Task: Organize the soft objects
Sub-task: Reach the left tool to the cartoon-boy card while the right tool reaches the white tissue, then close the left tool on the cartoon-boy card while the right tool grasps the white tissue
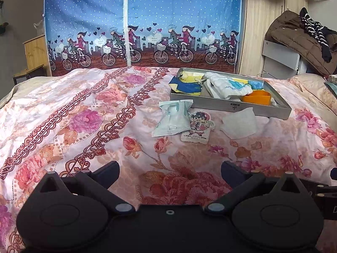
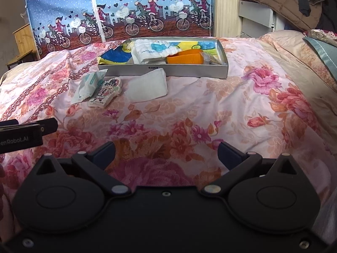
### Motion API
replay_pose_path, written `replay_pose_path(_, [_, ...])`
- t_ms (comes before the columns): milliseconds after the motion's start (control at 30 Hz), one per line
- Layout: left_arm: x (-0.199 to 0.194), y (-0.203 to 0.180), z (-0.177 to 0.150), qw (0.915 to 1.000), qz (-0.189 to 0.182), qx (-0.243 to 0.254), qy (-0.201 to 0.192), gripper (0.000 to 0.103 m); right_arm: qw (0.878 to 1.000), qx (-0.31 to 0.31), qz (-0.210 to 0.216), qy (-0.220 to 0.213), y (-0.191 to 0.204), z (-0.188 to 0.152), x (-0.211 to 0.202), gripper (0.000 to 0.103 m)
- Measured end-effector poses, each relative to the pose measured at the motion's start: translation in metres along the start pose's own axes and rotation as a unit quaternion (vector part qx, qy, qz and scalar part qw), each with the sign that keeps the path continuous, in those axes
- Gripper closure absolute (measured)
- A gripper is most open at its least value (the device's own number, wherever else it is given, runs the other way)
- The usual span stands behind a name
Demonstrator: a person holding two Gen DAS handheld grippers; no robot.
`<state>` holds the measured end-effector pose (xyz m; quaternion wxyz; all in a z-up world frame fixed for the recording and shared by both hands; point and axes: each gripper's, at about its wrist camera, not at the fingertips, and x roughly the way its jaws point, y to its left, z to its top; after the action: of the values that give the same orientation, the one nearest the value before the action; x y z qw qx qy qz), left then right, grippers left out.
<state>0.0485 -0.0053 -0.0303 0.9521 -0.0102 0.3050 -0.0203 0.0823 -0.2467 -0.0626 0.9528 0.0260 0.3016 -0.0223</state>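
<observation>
Both the left gripper and the right gripper hover with fingers spread wide and empty over the rumpled floral quilt. Ahead, a crinkled plastic tissue pack, a flat cartoon-printed pad and a square white cloth lie just before the rectangular grey metal tray, which holds folded cloths and an orange container. Bare quilt stretches between grippers and objects.

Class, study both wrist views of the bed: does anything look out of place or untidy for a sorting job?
Yes. Three soft items lie loose on the bedspread in front of the grey tray instead of inside it: a crumpled tissue pack, a cartoon-figure pad overlapping its edge, and a white folded cloth. Both grippers hover open and empty.
</observation>
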Motion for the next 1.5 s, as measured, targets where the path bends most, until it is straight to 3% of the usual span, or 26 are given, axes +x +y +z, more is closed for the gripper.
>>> replay_pose_path(267, [0.039,0.006,0.018,0.9992,-0.041,-0.007,0.0,0.001,0.997,-0.076,0.013,-0.015,0.004,0.046,0.067,0.0])
replay_pose_path(400, [0.067,0.014,0.034,0.9979,-0.056,0.023,-0.023,0.001,0.995,-0.095,0.034,-0.017,0.01,0.06,0.107,0.0])
replay_pose_path(533, [0.096,0.024,0.05,0.9962,-0.074,0.039,-0.022,0.001,0.993,-0.107,0.053,-0.015,0.019,0.072,0.137,0.0])
replay_pose_path(667, [0.099,0.033,0.059,0.9898,-0.134,0.026,-0.042,0.001,0.991,-0.115,0.073,-0.012,0.021,0.085,0.165,0.001])
replay_pose_path(767, [0.1,0.028,0.06,0.9828,-0.178,0.028,-0.039,0.001,0.99,-0.109,0.093,-0.004,0.021,0.089,0.179,0.018])
replay_pose_path(833, [0.103,0.019,0.055,0.9782,-0.201,0.042,-0.03,0.004,0.99,-0.106,0.095,0.002,0.017,0.087,0.185,0.038])
replay_pose_path(900, [0.108,0.009,0.048,0.9746,-0.214,0.063,-0.02,0.007,0.989,-0.099,0.108,0.008,0.012,0.084,0.187,0.043])
replay_pose_path(967, [0.114,0.001,0.042,0.9711,-0.226,0.076,-0.002,0.015,0.988,-0.095,0.117,0.007,0.009,0.083,0.188,0.055])
replay_pose_path(1033, [0.121,-0.009,0.038,0.9682,-0.235,0.085,0.018,0.018,0.988,-0.095,0.124,0.005,0.008,0.082,0.185,0.076])
replay_pose_path(1167, [0.132,-0.023,0.037,0.9733,-0.208,0.091,0.033,0.019,0.987,-0.091,0.136,0.005,0.003,0.082,0.181,0.08])
replay_pose_path(1300, [0.142,-0.018,0.039,0.9829,-0.168,0.059,0.045,0.02,0.987,-0.082,0.135,0.003,-0.002,0.082,0.176,0.08])
replay_pose_path(1500, [0.168,-0.01,0.04,0.986,-0.148,0.027,0.071,0.023,0.988,-0.084,0.129,0.003,-0.004,0.084,0.174,0.081])
